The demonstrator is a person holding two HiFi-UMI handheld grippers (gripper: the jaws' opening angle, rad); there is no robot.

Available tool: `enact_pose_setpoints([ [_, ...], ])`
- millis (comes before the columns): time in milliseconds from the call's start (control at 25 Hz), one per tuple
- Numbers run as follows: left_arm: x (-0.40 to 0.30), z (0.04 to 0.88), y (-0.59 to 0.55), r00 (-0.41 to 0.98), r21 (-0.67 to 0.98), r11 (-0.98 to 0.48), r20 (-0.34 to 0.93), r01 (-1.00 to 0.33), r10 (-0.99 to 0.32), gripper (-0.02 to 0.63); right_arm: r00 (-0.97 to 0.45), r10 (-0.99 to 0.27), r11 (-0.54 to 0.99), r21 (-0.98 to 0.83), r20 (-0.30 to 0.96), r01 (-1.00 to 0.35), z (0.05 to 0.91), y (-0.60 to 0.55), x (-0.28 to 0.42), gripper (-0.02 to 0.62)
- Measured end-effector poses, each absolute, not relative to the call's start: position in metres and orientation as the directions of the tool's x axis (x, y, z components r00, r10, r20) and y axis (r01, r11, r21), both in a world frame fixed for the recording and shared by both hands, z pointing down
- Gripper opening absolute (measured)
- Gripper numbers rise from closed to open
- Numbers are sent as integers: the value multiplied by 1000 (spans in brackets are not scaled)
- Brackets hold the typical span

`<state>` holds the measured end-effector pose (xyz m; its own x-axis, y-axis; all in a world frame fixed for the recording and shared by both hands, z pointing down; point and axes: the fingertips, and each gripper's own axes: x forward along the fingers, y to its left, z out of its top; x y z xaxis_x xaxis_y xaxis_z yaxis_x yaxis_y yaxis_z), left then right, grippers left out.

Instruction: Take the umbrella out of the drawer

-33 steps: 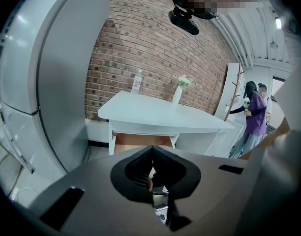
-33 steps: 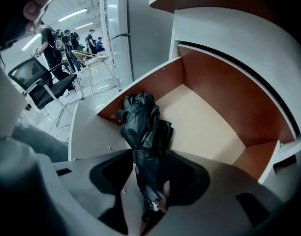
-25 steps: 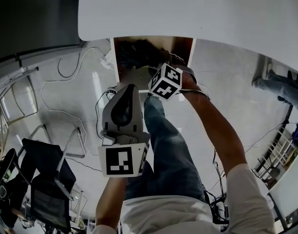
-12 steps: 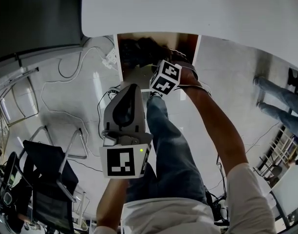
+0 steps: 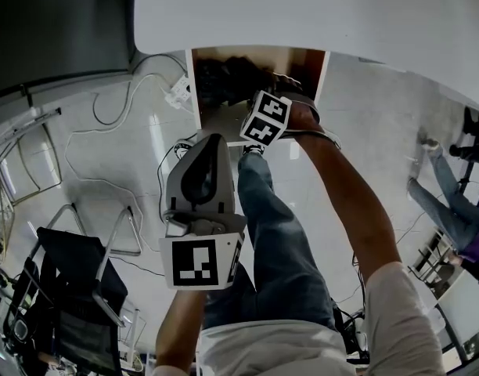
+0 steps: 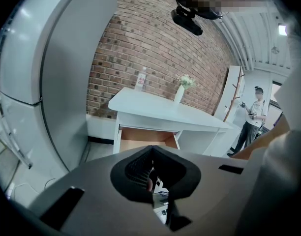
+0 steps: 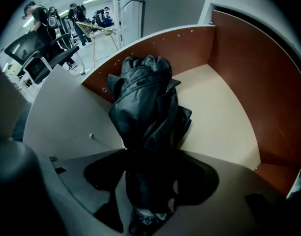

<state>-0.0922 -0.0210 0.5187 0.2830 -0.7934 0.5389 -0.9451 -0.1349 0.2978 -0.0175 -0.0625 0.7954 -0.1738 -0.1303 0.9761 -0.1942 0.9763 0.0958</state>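
The drawer (image 5: 197, 92) stands pulled out from under the white desk (image 5: 302, 14). A folded dark umbrella (image 5: 224, 81) lies in it along the left wall. My right gripper (image 5: 259, 100) points steeply down into the drawer. In the right gripper view the umbrella (image 7: 145, 107) runs up from between the jaws of the right gripper (image 7: 150, 181). Those jaws have just been opening and stand wide on either side of it, and no pad visibly presses on it. My left gripper (image 5: 202, 151) hangs in the air over the floor, shut and holding nothing, and faces the drawer (image 6: 145, 139) from a distance.
A black chair (image 5: 75, 280) stands at the left, with cables (image 5: 122, 108) and a power strip (image 5: 177, 92) on the floor near the drawer. A person (image 5: 451, 202) is at the right. On the desk stand a bottle (image 6: 140, 78) and a vase (image 6: 180, 90).
My right gripper has gone a little further down into the drawer. The left gripper has kept its place. The person at the right has walked on.
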Motion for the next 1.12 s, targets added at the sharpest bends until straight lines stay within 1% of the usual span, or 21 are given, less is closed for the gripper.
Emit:
enact_pose_setpoints([
  [120,-93,520,-20,283,300,-133,541,-945,-792,17,-173,-142,976,110,975,-186,797,-63,-18,313],
  [240,-93,524,-20,282,301,-129,546,-945,-789,18,-172,-149,975,116,974,-188,799,-64,-17,296],
  [760,-88,529,-23,288,305,-131,557,-943,-779,18,-149,-197,971,172,969,-165,805,-67,-17,293],
  [1120,-88,535,-26,285,306,-124,564,-944,-775,18,-142,-173,977,151,975,-152,808,-67,-16,274],
])
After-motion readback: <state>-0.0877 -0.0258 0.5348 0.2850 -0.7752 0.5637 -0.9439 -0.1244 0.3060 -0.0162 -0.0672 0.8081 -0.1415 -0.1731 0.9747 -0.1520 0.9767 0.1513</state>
